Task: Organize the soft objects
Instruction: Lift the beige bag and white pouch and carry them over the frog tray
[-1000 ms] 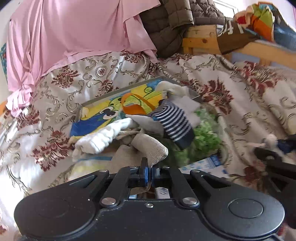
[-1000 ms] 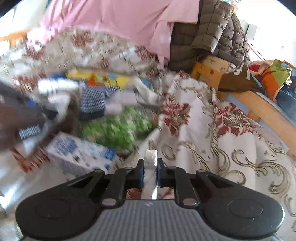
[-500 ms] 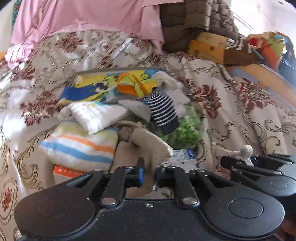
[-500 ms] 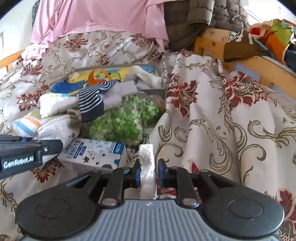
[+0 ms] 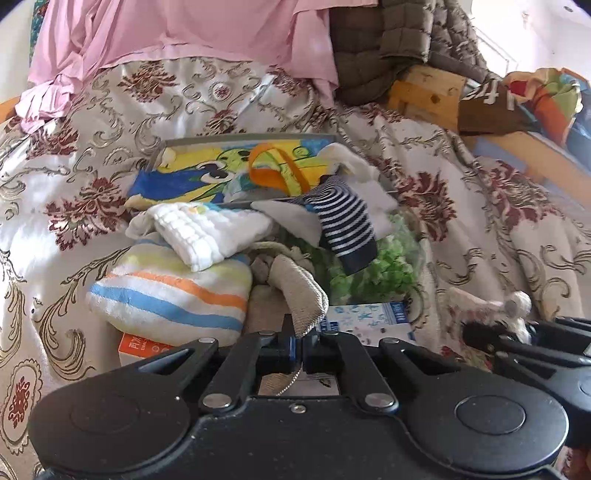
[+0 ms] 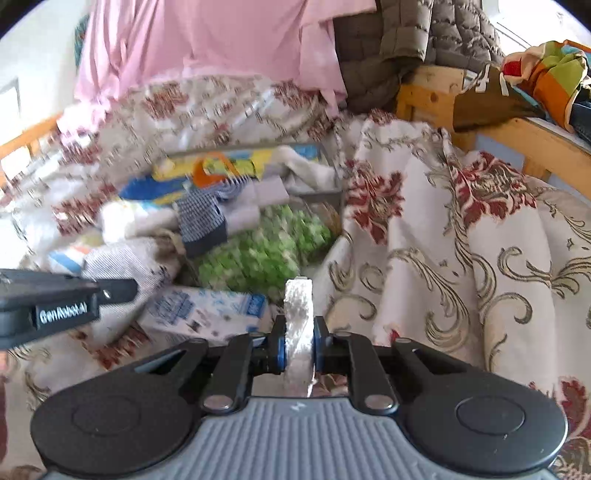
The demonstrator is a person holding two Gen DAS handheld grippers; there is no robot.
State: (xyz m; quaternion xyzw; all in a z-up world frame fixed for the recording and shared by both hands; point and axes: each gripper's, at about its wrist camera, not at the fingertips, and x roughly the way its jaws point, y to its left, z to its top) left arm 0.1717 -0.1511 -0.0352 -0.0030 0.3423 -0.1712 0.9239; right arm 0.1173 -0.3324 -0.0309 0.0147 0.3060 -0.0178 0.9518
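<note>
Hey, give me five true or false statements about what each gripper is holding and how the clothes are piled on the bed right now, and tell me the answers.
1. The left gripper is shut on a beige cloth. True.
2. The right gripper is open and holds nothing. False: it is shut on a white cloth.
3. The navy-and-white striped sock lies partly over the green fluffy item. True.
4. The white waffle cloth lies under the pastel striped towel. False: it rests on top of the towel.
5. The pink sheet covers the sock pile. False: it hangs behind the pile, further back on the bed.
</note>
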